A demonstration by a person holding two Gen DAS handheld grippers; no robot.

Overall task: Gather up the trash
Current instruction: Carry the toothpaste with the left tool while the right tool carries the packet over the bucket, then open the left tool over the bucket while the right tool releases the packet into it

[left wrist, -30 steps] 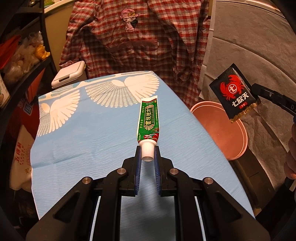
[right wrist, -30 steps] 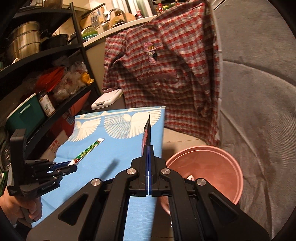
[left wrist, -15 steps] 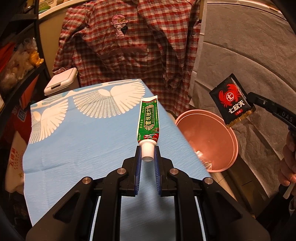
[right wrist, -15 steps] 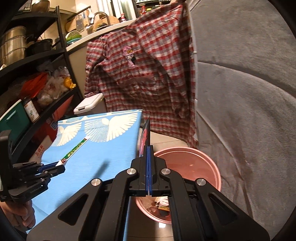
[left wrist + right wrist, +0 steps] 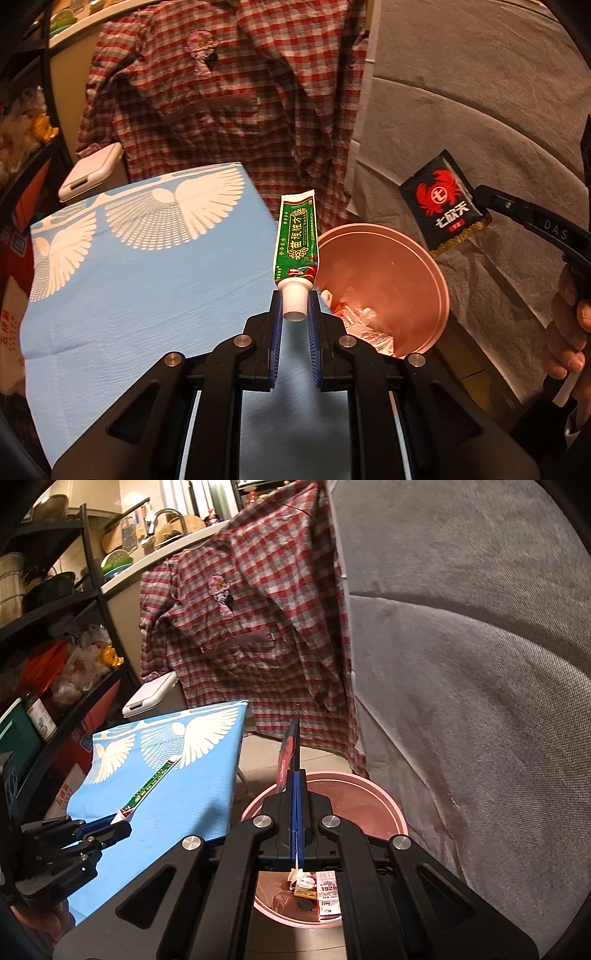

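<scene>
Our left gripper (image 5: 294,314) clamped on the white cap of a green toothpaste tube (image 5: 297,240) over the blue table's (image 5: 129,295) edge, our right gripper (image 5: 297,775) pinching a black snack packet (image 5: 441,201) above the pink bin (image 5: 439,288) holding wrappers

Tabletop (image 5: 122,295) covered by a light-blue cloth printed with white wing motifs along the far edge; nothing seen lying directly on the cloth. Tiled floor (image 5: 258,749) beside the tabletop carries a round pink plastic basin (image 5: 395,812) holding wrappers and packets.
</scene>
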